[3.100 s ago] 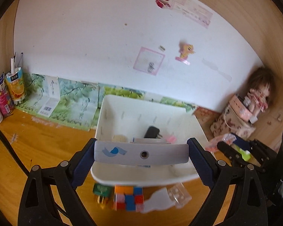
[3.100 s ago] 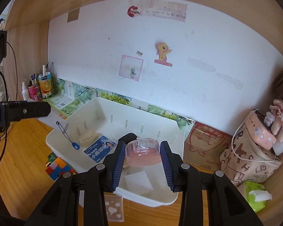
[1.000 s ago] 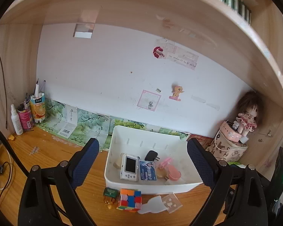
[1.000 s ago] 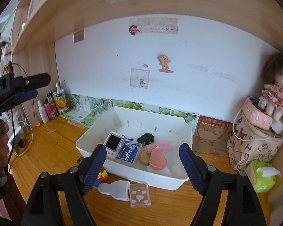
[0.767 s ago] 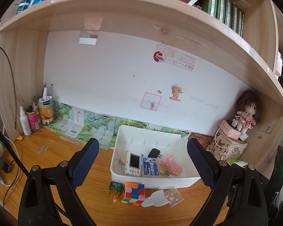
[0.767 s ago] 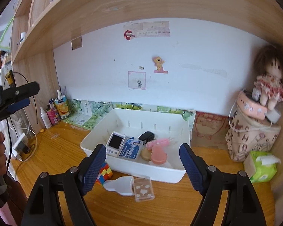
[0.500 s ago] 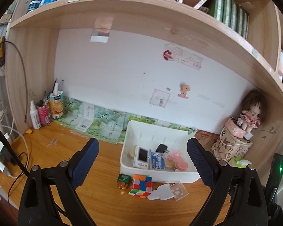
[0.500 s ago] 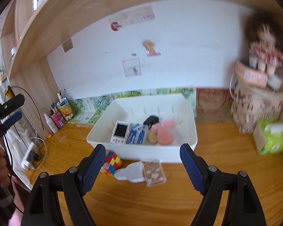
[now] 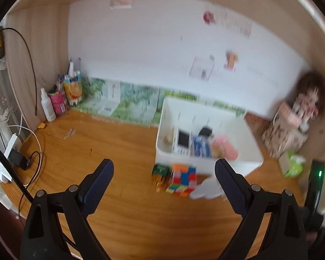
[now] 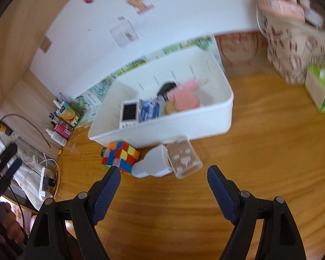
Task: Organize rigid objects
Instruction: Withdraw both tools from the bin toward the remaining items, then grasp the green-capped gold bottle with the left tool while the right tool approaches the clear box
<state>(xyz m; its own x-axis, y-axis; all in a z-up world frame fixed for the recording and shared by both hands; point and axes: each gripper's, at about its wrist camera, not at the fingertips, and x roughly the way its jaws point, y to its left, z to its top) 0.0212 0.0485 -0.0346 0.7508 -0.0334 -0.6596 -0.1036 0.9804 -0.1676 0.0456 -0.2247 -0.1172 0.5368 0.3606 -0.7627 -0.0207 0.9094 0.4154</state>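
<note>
A white bin (image 9: 247, 149) (image 10: 162, 127) stands on the wooden desk and holds a white handheld device (image 10: 129, 113), a blue card (image 10: 149, 110), a black charger (image 10: 167, 87) and a pink object (image 10: 185, 99). In front of it lie a colourful cube (image 9: 182, 179) (image 10: 120, 156), a small green block (image 9: 160, 171) and a white scoop with a clear lid (image 10: 169, 160). My left gripper (image 9: 163, 179) is open and empty, back from the cube. My right gripper (image 10: 163, 184) is open and empty, just short of the scoop.
Bottles and cartons (image 9: 62, 97) stand in the left back corner. A white power strip with cables (image 9: 10, 153) lies at the desk's left edge. A patterned bag with a doll (image 9: 292, 125) and a green tissue box (image 10: 320, 88) stand at the right.
Both grippers have let go of their objects into the bin, opened and pulled back. Now both tilt downward toward the desk; the right one has swung closer to the scoop.
</note>
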